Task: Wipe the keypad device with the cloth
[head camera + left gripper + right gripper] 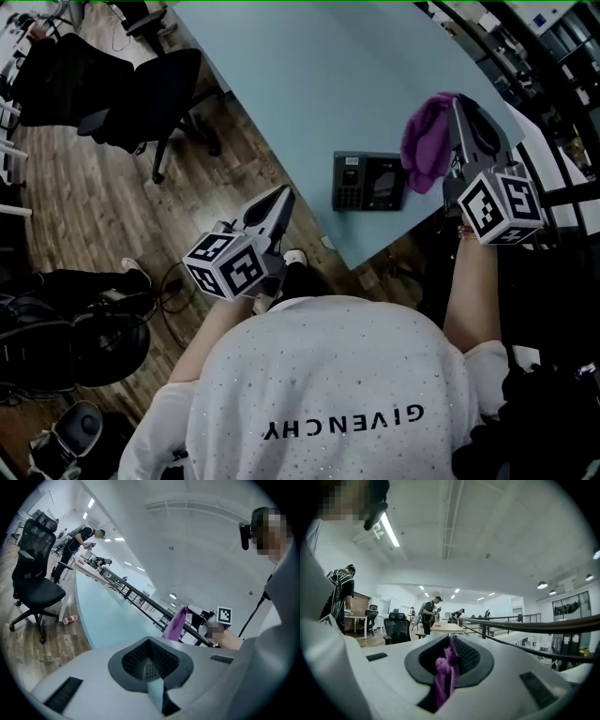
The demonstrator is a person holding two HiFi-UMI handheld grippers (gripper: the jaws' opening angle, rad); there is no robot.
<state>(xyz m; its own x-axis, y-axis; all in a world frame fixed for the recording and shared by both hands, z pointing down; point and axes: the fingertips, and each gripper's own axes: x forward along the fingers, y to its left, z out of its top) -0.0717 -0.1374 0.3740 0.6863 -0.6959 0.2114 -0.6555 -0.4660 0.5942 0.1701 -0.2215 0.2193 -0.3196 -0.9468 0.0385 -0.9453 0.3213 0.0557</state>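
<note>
The right gripper (457, 105) was clamped on the purple cloth (427, 141). In the right gripper view its jaws pinched a fold of the cloth (443, 677) between them, and the gripper (449, 660) pointed out across the office. In the head view the cloth hung in a bunch over the right end of the keypad (368, 181). Whether the two touched could not be told. The keypad lay flat on the pale blue table (309, 75), close to its near edge.

The left gripper (283, 197) was over the wooden floor, beside the table edge and left of the keypad. In the left gripper view its jaws were pressed together with nothing between them (150, 666), and beyond them the cloth (176, 623) dangled from the right gripper (199, 616). A black chair (141, 94) stood on the floor to the table's left.
</note>
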